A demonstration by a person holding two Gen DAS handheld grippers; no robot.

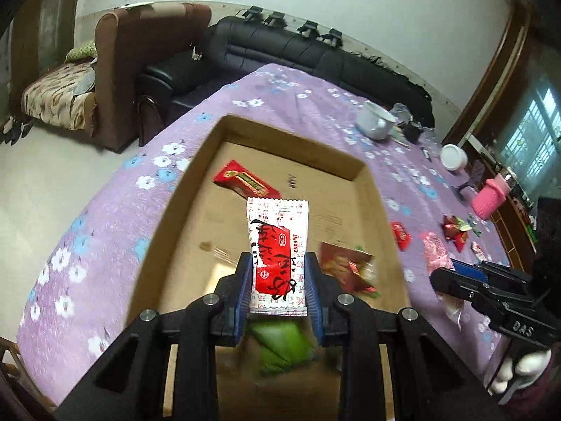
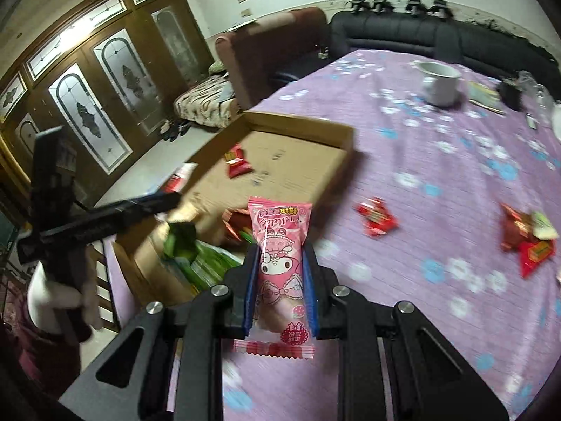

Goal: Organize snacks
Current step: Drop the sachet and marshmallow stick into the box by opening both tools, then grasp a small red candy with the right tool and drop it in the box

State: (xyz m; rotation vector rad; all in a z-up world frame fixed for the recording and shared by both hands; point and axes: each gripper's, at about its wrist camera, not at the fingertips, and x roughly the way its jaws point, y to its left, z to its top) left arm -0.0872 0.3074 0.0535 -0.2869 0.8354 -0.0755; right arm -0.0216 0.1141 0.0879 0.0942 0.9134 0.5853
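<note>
My left gripper [image 1: 278, 263] is shut on a red and white snack packet [image 1: 278, 252] and holds it above the open cardboard box [image 1: 371, 189]. In the box lie a red packet [image 1: 242, 180], a green packet [image 1: 280, 347] and a red-gold packet [image 1: 347, 270]. My right gripper [image 2: 282, 249] is shut on a pink cartoon snack packet [image 2: 280, 266] above the purple tablecloth, just right of the box [image 2: 336, 133]. The right gripper shows in the left wrist view [image 1: 491, 287], and the left gripper in the right wrist view [image 2: 105, 210].
Loose red snack packets lie on the flowered purple tablecloth [image 2: 438, 182], to the right of the box [image 2: 377, 215] [image 2: 529, 242]. A white mug [image 2: 440, 82], a white cup [image 1: 454, 156] and a pink container [image 1: 489, 196] stand farther back. Sofas stand beyond the table.
</note>
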